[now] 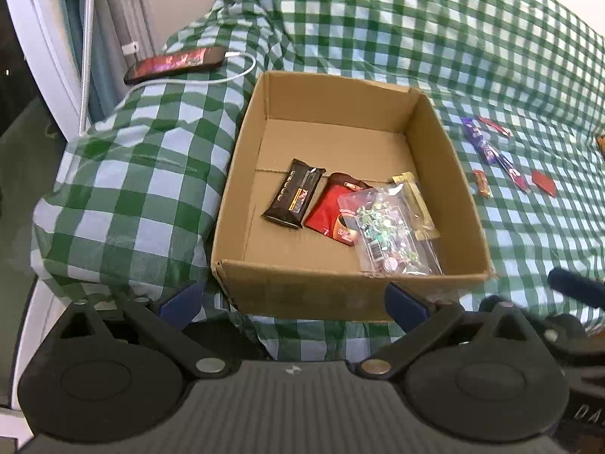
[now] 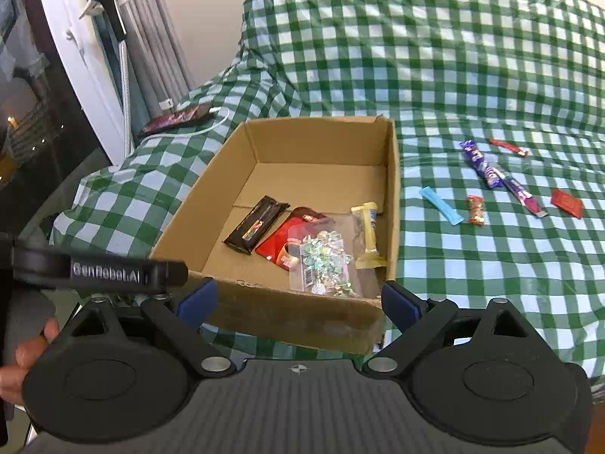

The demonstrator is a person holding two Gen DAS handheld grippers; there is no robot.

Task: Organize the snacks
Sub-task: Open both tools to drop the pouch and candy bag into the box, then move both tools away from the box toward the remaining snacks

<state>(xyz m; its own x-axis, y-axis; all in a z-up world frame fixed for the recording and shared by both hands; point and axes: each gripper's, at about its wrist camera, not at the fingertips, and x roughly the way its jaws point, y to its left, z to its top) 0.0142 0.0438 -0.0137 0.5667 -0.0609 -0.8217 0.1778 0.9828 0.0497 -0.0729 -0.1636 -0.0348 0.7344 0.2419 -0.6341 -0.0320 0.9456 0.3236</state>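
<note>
While both hand-held grippers hang just short of its near wall, the open brown cardboard box (image 1: 340, 295) sits on the green-and-white checked cloth (image 1: 416, 19) and serves as the hub of everything here. The left gripper (image 1: 291, 299) has its blue-padded jaws spread wide with nothing between them but the box's front wall behind; the right gripper (image 2: 298, 299) stands likewise wide apart and empty.

Inside the box, toward its near right corner, lies a clear plastic bag of shiny foil-wrapped sweets (image 1: 393, 234), overlapping a flat red packet (image 1: 332, 212) and a pale yellow wrapper (image 1: 416, 204). Left of these on the box floor rests a dark brown snack bar (image 1: 293, 196).

Outside the box, to its right on the cloth, the remaining snacks are scattered: a light blue stick-shaped packet (image 2: 440, 204) nearest the box wall, a small orange-red wrapped sweet (image 2: 475, 210), a purple wrapper (image 2: 482, 164), a long purple-and-red stick (image 2: 523, 196), a thin red bar (image 2: 506, 146) and a red square sachet (image 2: 566, 202).

Beyond the box's far left corner a dark phone (image 1: 176, 62) lies on the cloth with a white cable (image 1: 242, 72) plugged in.
</note>
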